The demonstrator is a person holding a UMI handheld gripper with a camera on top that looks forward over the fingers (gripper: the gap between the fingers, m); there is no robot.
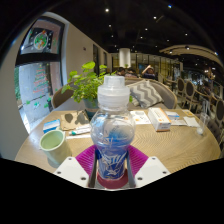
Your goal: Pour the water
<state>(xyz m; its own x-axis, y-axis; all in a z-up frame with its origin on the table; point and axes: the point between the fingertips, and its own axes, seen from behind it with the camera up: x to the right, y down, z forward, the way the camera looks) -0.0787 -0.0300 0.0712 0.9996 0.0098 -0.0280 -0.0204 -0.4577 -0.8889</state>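
Upright, the bottle sits clamped in the hand-held gripper, green cup beside, plant beyond.

Evenly lit indoors by small ceiling spotlights. Strong fisheye curvature toward the rim. Soft glare on table; shadows faint. Background chairs possibly slightly soft.

The handheld two-finger gripper shows pale grey, angular metal-looking fingers, each lined on its inner face with a magenta pad.
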